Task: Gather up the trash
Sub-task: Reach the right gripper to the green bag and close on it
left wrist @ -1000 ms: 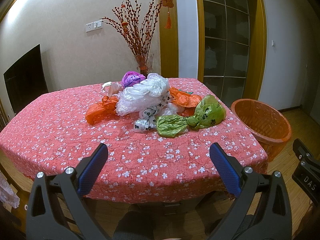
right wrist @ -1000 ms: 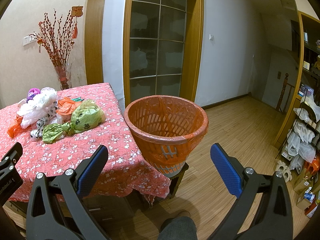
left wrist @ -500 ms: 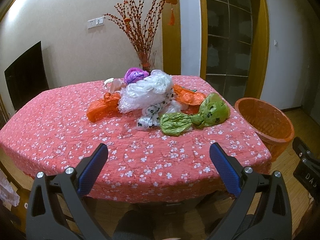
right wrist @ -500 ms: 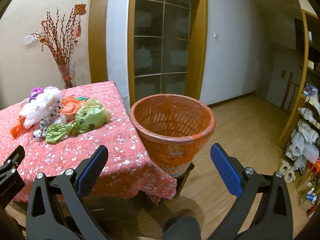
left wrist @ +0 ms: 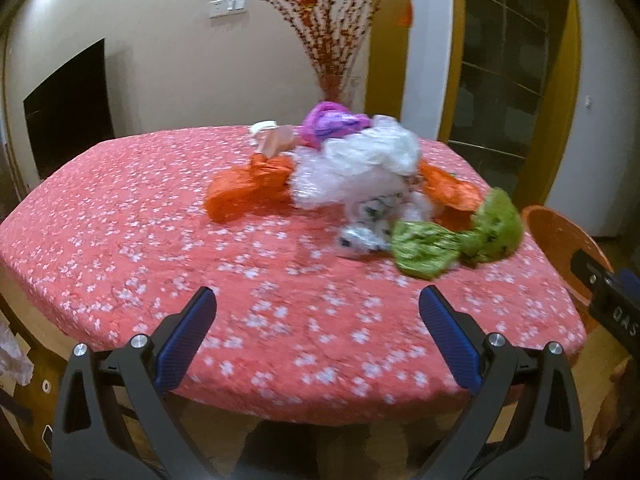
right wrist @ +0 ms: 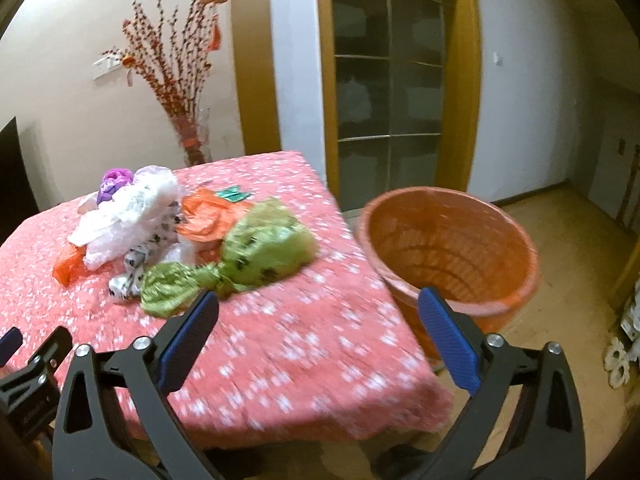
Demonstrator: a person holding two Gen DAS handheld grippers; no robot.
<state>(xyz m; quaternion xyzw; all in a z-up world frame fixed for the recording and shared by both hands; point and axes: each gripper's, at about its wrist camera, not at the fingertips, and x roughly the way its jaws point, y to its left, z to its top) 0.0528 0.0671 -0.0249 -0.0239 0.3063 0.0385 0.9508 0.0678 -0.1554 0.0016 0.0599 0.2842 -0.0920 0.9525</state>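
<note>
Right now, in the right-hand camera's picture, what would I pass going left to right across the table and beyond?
Purple bag → white bag pile → orange bag → green bag → orange basket, standing off the table's right edge.

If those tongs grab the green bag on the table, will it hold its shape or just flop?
The green bag will probably flop: it looks like thin crinkled plastic, knotted in the middle. It likely weighs little. The film may slip, so the knot seems the surest grip.

Dim warm indoor light, motion blur (fisheye-bent edges).
</note>
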